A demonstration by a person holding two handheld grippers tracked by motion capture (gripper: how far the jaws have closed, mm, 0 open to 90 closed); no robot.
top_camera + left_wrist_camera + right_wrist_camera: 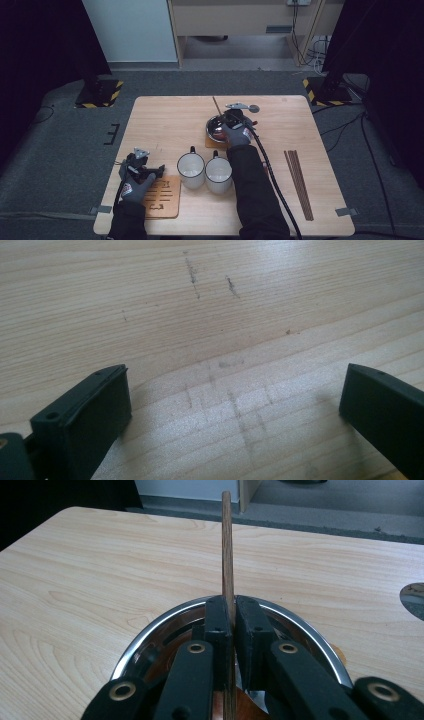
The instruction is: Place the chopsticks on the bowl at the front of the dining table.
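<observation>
— black jaws of the right gripper (231,615) pinch a wooden stick (227,545) upright over the steel bowl (150,640). why there?

— likely to stir or set it in the bowl on its coaster (212,143).

— and the left gripper (148,168)?

— jaws wide, empty, resting near the wooden trivet (165,197), clear of the two mugs (205,170) and spare sticks (299,182).
</observation>
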